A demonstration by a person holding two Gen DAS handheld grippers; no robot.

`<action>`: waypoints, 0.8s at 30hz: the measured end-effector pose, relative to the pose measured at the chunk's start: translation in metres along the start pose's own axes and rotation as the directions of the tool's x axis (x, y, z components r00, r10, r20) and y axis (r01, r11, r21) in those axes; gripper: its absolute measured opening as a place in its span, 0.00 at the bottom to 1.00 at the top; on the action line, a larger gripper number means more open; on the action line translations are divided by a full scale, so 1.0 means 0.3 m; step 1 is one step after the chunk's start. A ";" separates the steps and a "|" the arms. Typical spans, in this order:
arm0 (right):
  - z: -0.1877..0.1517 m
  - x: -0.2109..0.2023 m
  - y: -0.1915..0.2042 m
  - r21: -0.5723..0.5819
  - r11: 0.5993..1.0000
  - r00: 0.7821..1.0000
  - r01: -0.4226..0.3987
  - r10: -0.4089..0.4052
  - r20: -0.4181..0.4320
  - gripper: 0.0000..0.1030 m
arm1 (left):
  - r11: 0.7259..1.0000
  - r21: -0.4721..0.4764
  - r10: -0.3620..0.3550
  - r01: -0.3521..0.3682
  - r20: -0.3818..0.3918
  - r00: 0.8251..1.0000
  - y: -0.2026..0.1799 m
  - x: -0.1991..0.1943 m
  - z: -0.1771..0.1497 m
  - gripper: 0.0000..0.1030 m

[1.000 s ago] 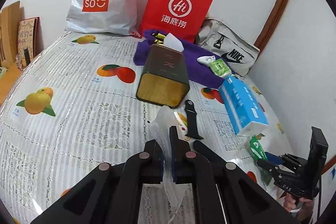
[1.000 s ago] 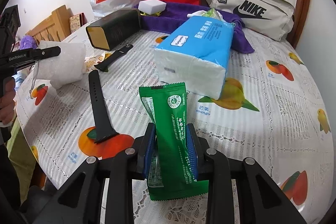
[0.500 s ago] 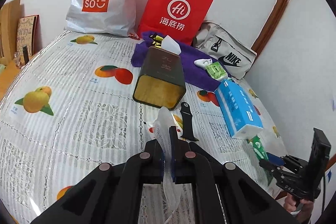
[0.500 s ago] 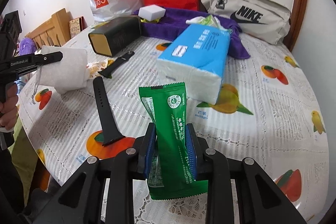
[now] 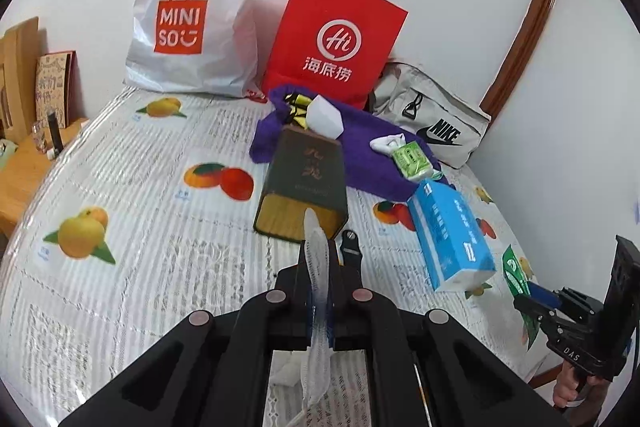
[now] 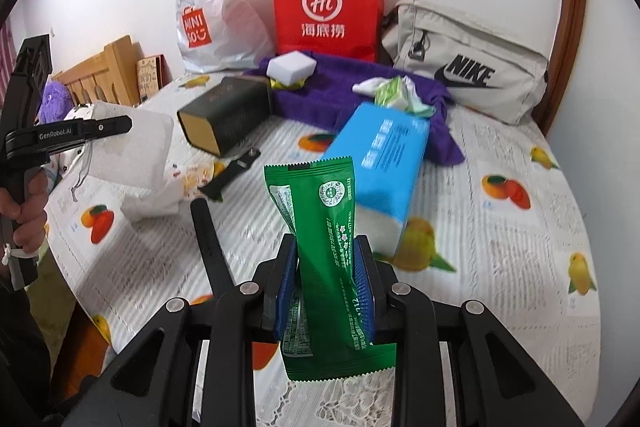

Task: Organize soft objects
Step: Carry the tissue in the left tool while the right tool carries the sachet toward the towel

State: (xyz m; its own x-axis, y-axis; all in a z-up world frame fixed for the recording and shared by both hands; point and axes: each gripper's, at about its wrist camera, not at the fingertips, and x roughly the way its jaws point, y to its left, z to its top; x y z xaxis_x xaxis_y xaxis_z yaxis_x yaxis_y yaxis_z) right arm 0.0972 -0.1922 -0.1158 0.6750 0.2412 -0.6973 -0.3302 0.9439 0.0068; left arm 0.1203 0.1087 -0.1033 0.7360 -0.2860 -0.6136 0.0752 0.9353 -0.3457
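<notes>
My left gripper (image 5: 318, 269) is shut on a thin white mesh pouch (image 5: 316, 291), held above the table; the pouch also shows in the right wrist view (image 6: 132, 151). My right gripper (image 6: 326, 267) is shut on a green wipes packet (image 6: 324, 251), held upright above the near table edge; the packet also shows in the left wrist view (image 5: 516, 275). A purple towel (image 5: 368, 155) lies at the back with a white sponge (image 5: 326, 115) and a small green tissue pack (image 5: 410, 159) on it. A blue tissue pack (image 6: 384, 163) lies in front of the towel.
A dark tin box (image 5: 304, 187) lies on its side mid-table. Black watch strap pieces (image 6: 212, 247) lie near the front. A Miniso bag (image 5: 192, 23), red paper bag (image 5: 336, 39) and Nike bag (image 5: 432, 123) stand along the wall. A wooden chair (image 6: 108, 67) is at left.
Both grippers have risen and drawn back from the table with their loads. The mesh pouch has lifted clear of the tablecloth.
</notes>
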 end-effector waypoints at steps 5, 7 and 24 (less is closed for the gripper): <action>0.055 0.004 -0.018 0.002 1.000 1.000 0.009 -0.009 0.012 0.27 | 1.000 0.005 0.002 -0.002 0.004 1.000 -0.014 -0.002 0.053 0.05; 0.083 0.010 -0.031 0.006 1.000 1.000 0.010 -0.010 0.016 0.27 | 1.000 0.008 0.004 -0.004 0.008 1.000 -0.019 -0.001 0.077 0.05; 0.304 0.076 -0.117 0.025 1.000 0.999 0.011 -0.012 0.053 0.27 | 0.999 0.048 0.008 -0.008 0.010 1.000 -0.077 0.089 0.301 0.05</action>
State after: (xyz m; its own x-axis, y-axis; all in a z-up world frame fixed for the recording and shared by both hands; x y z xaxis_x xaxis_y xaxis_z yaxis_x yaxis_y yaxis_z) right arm 0.1843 -0.1993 -0.0666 0.7128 0.2411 -0.6586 -0.3062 0.9518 0.0170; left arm 0.1989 0.0983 -0.0476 0.7434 -0.2765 -0.6090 0.1014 0.9466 -0.3060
